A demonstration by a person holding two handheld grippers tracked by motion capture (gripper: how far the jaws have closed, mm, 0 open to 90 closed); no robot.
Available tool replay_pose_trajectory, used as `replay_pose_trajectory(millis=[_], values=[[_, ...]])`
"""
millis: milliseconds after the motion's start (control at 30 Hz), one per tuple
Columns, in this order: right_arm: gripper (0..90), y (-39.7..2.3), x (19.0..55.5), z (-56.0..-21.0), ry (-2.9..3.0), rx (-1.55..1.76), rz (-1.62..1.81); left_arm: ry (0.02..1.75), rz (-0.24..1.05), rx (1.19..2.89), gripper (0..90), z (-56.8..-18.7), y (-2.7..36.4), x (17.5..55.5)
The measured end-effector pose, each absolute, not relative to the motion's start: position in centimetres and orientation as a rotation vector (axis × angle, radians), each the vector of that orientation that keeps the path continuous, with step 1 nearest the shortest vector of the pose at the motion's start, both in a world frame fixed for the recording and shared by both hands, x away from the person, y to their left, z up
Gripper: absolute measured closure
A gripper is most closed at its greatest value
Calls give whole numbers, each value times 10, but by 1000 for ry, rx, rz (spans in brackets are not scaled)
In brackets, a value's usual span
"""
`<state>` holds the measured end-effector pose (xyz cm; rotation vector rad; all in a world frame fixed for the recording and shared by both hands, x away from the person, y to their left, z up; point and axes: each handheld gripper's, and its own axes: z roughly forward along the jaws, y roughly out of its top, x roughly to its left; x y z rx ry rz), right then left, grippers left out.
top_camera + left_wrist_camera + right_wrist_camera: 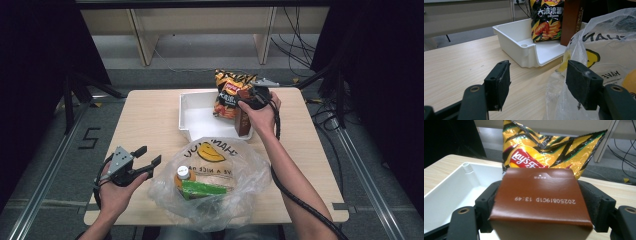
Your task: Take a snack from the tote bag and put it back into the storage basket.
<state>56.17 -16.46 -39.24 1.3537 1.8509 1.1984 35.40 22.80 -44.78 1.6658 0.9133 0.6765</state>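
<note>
A light wooden table (pixel 150 120) is seen from above, with a white plastic tray (pixel 200 122) at its far middle and a crumpled clear plastic shopping bag with a yellow smiley print (pixel 215 172) at its near edge. Inside the shopping bag a green box (pixel 205 189) and a white-capped bottle (pixel 184 172) are visible.

Against the tray's far right corner an orange-and-black crisp packet (pixel 227 92) is propped upright, and just in front of it a tall brown drink carton (pixel 243 117) is stood on end in the tray. The carton's folded top lies between the jaws of the right gripper (pixel 540 202); the jaws stand wide beside its flanks, and whether the pads still press cannot be told.

The carton is judged stiff-walled but crushable, fairly heavy if full, smooth and somewhat slippery. It is best taken across its two narrow flanks, below the folded top, with moderate pressure.

The left gripper (pixel 147 157) is held released and empty above the table, beside the shopping bag.
</note>
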Motion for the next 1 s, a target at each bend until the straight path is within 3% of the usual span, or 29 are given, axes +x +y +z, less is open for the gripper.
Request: replay_pose_trajectory(millis=[800,1000], values=[[260,-177,519,-358,1828,1275,1228,922,680,1670,356,-449,227,354],[331,-181,501,-352,1838,1255,1228,918,686,1674,356,-448,226,354]])
